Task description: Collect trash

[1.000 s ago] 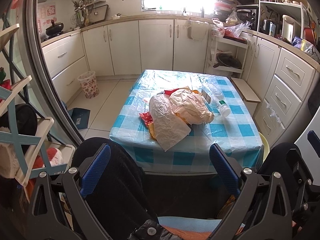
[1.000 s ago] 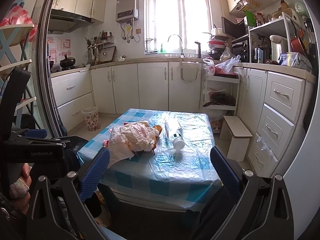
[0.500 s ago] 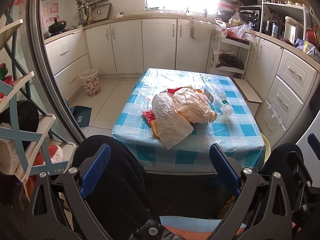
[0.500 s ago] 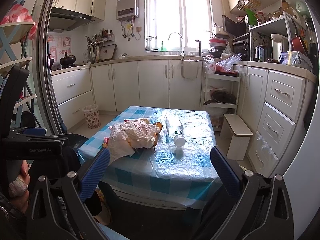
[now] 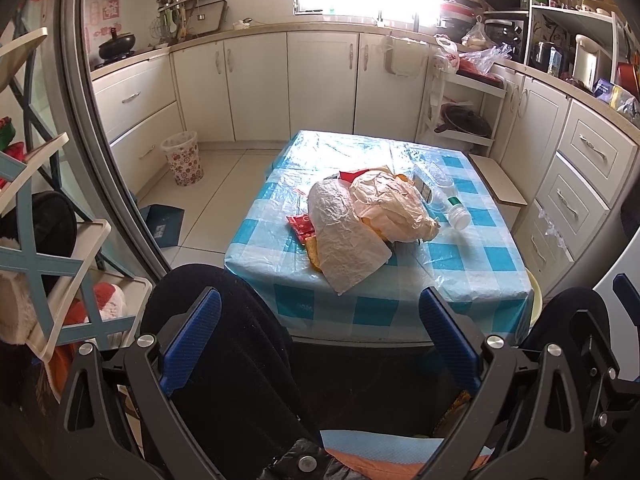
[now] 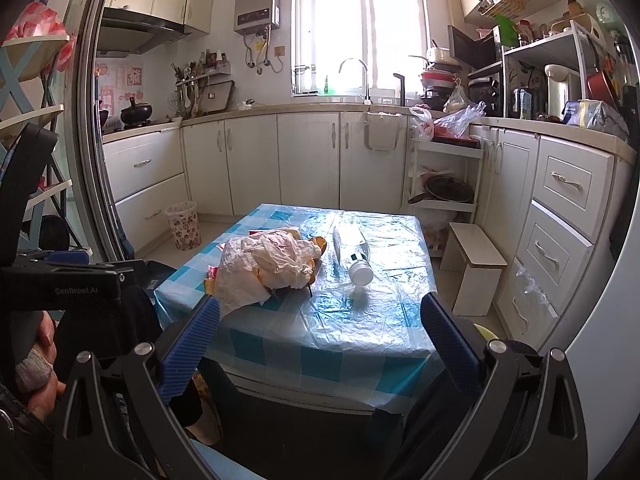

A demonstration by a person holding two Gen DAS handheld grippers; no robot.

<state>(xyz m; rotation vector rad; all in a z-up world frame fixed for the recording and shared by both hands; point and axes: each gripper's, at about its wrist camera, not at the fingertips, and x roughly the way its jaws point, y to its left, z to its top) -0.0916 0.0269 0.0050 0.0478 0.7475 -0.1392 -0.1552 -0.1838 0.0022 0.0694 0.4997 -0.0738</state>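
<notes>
A pile of crumpled plastic bags (image 5: 368,220) (image 6: 272,264) lies on a low table with a blue checked cloth (image 5: 460,272) (image 6: 360,320), over red and orange wrappers (image 5: 302,226). An empty clear plastic bottle (image 5: 444,200) (image 6: 354,252) lies on its side right of the pile. My left gripper (image 5: 320,320) is open and empty, short of the table's near edge. My right gripper (image 6: 320,320) is open and empty, also short of the near edge. The left gripper's body shows at the left of the right wrist view (image 6: 68,284).
A small patterned waste bin (image 5: 182,158) (image 6: 183,225) stands on the floor by the left cabinets. A white step stool (image 6: 474,268) stands right of the table. A metal shelf rack (image 5: 36,200) is close on the left. Cabinets ring the room.
Both views have drifted slightly nearer the table, and the left view has tilted up a little. Both grippers stay open and empty. Nothing on the table has moved.
</notes>
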